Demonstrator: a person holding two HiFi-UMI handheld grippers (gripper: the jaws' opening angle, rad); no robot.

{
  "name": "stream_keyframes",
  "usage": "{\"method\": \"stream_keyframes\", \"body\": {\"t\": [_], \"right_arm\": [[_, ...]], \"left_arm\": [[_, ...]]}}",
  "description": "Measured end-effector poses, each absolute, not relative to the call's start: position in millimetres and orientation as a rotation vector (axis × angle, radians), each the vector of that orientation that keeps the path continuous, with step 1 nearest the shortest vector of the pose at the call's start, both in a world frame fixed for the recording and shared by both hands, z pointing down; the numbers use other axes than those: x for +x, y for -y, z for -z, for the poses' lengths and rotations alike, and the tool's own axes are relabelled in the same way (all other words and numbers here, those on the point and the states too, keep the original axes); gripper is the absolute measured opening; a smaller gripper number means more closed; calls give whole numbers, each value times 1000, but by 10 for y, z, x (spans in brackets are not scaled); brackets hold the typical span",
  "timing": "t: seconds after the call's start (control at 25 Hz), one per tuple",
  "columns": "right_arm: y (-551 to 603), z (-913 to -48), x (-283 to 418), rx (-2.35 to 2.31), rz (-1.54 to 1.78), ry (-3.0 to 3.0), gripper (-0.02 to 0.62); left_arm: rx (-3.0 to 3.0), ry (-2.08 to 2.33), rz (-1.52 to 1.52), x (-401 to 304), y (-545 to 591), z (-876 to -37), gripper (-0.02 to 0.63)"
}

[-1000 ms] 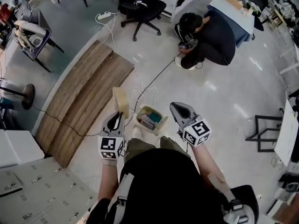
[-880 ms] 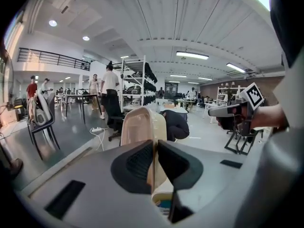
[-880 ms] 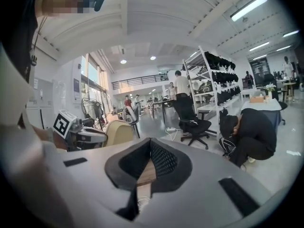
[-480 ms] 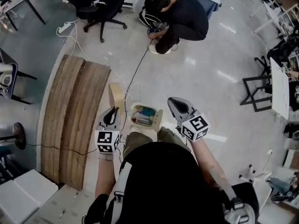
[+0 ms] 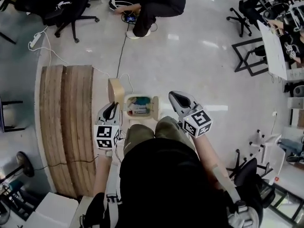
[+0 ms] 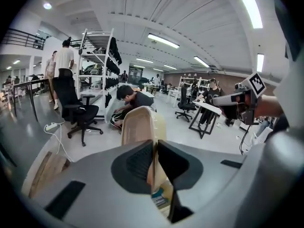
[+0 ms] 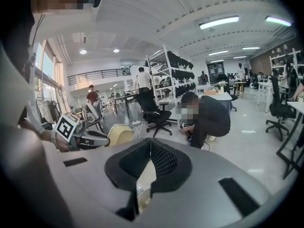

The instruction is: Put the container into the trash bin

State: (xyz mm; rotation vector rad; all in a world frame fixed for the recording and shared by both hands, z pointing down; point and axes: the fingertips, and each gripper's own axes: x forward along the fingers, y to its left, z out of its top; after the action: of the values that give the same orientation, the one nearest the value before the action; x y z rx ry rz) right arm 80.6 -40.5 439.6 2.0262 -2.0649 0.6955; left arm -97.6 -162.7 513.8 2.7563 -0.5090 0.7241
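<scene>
A beige plastic container [image 5: 115, 90] [image 6: 138, 125] stands on edge in my left gripper [image 5: 113, 106] [image 6: 154, 152], whose jaws are shut on its rim. It hangs just left of the open trash bin [image 5: 154, 109], a small cream bin on the floor with packaging inside. The bin shows under the jaws in the left gripper view [image 6: 160, 197]. My right gripper [image 5: 174, 96] [image 7: 151, 145] is shut and empty, just right of the bin. From the right gripper view I see the container [image 7: 119, 134] and the left gripper [image 7: 88, 139] at the left.
Wooden planks [image 5: 61, 122] lie on the floor at the left. A white cable [image 5: 122, 75] runs past the bin toward a crouching person [image 5: 152, 1]. An office chair [image 5: 66, 6] stands far left, a black frame [image 5: 247, 56] at the right. My knees [image 5: 142, 132] are just behind the bin.
The head view has swung round and closer over the bin. My left gripper has come down with the container beside the bin's left edge. The right gripper has dipped slightly.
</scene>
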Motion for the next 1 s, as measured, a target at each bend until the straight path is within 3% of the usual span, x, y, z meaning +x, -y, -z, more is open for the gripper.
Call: {"method": "stream_keyframes", "body": {"t": [1.0], "right_arm": [[-408, -5635, 988, 1996, -1012, 1905, 15]], "left_arm": [[2617, 167, -1067, -379, 894, -6819, 44]]}}
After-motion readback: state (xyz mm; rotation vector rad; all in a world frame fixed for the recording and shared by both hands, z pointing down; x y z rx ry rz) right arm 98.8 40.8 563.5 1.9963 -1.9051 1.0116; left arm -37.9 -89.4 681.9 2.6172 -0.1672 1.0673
